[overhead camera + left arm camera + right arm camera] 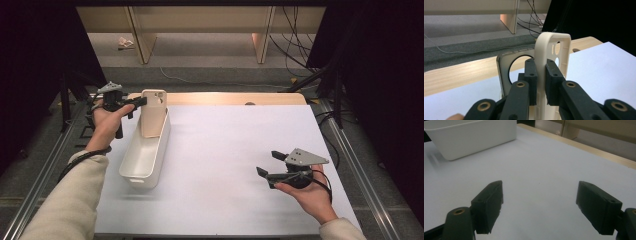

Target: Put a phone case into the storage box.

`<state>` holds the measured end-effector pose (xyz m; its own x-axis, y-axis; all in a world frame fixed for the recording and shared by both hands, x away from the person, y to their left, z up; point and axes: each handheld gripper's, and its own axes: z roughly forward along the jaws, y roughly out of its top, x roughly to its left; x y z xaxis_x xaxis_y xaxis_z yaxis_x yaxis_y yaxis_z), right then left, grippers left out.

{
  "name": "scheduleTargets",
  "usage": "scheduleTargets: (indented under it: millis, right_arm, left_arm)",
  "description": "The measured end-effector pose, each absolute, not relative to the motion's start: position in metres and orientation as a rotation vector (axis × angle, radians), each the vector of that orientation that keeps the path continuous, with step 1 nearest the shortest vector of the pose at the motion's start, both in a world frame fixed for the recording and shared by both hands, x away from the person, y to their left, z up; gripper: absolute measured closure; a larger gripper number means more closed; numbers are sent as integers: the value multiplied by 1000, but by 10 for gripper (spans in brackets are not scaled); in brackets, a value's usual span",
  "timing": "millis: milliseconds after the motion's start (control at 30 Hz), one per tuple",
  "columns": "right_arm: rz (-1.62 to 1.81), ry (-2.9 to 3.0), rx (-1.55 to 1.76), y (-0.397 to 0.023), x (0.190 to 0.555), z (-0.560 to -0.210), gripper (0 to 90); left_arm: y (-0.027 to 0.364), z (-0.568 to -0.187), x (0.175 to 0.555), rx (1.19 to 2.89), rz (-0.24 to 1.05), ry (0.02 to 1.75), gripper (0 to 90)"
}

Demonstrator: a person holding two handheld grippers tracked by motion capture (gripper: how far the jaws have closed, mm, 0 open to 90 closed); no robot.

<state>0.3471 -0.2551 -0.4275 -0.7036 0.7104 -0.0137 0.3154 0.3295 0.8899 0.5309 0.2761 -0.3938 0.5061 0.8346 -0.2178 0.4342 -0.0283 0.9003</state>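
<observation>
Overhead, the left gripper (pixel 140 102) is holding a cream phone case (pixel 153 113) upright at the far end of a white bin (pixel 145 155); the right gripper (pixel 270 165) is hovering wide open over the white mat (pixel 220 150). Closer, the left gripper view is showing pads pinching the case's (pixel 541 60) thin edge, camera cutouts visible. Lastly, the right gripper view is showing spread jaws near the bin (pixel 474 137).

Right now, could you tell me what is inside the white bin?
The cream phone case stands upright at the far end of the white bin, clamped by the left tool. The near part looks bare; the case hides the floor behind it.
</observation>
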Motion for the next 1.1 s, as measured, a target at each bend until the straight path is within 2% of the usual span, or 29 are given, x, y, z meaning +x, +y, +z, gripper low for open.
scheduleTargets:
  millis: [400, 667, 967, 1000, 1100]
  right_arm:
    - [1339, 2203, 904, -255, 347, -428, 229]
    - [1341, 2206, 902, -254, 347, -428, 228]
    - [1337, 2196, 911, -255, 347, -428, 222]
    - [1340, 2193, 913, -256, 347, -428, 220]
    - [1342, 2187, 932, -258, 348, -428, 208]
  left_arm:
    - [275, -412, 536, 1680, 504, 1164, 782]
    - [272, -399, 532, 1742, 621, 1182, 574]
    - [274, -380, 517, 1736, 725, 1182, 454]
    - [274, -376, 511, 1712, 725, 1194, 419]
    - [273, -368, 492, 1692, 665, 1194, 235]
